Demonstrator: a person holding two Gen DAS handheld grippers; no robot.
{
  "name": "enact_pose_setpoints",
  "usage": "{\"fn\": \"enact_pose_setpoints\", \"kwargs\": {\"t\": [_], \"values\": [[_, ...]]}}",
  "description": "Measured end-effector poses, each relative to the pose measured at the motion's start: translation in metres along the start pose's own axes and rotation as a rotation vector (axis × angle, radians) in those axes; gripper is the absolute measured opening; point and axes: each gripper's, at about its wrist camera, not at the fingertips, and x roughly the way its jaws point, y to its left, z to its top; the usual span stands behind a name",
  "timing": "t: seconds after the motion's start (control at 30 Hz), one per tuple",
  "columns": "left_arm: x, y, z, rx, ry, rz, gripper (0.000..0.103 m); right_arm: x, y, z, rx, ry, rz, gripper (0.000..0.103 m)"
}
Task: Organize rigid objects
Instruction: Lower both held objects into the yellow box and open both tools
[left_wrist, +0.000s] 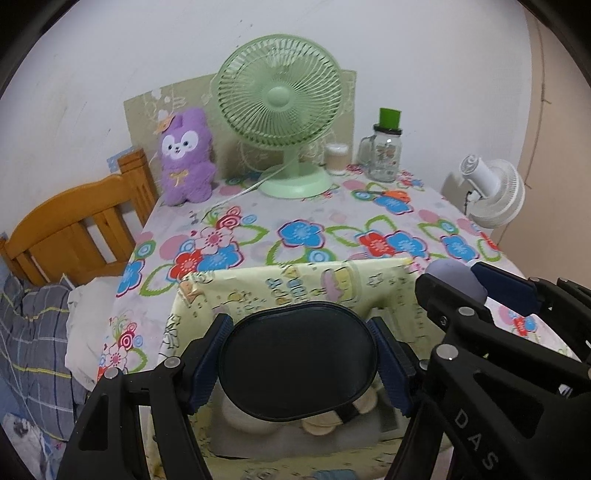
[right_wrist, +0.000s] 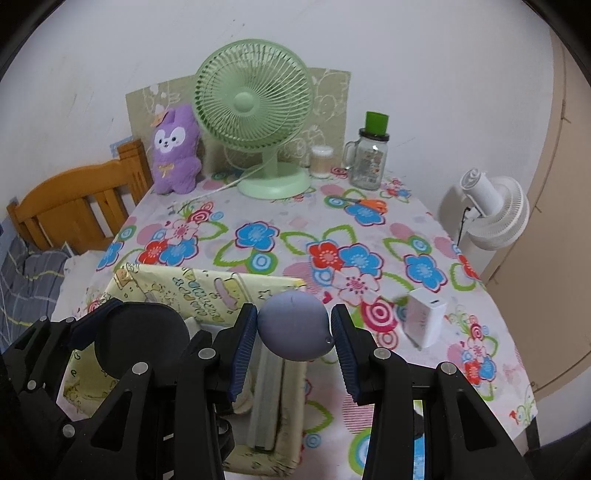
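Left fingers (left_wrist: 236, 363) pinching black oval case (left_wrist: 297, 360), long axis crosswise; right fingers (right_wrist: 245, 350) pinching lilac egg (right_wrist: 293, 325).

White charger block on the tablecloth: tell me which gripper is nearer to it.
Right. The right gripper, holding a purple ball, sits just beside the white charger; the left gripper is farther away, over the yellow box.

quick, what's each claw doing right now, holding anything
left claw: closed on the black oval case
right claw: closed on the grey-purple egg-shaped object
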Motion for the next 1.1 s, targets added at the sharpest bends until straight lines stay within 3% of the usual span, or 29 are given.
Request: {"fn": "enact_pose_setpoints", "kwargs": {"t": [0.4, 0.7, 1.1], "values": [[0.029, 0.021, -0.006, -0.033, 0.071, 0.046, 0.076, 0.030, 0.023, -0.001, -0.032, 0.068, 0.024, 0.045], [0.036, 0.024, -0.008, -0.051, 0.143, 0.054, 0.077, 0.044, 0.023, -0.004, 0.016, 0.119, 0.052, 0.045], [0.029, 0.020, -0.012, -0.057, 0.136, 0.013, 0.096, 0.037, 0.019, -0.010, 0.033, 0.131, 0.055, 0.047]]}}
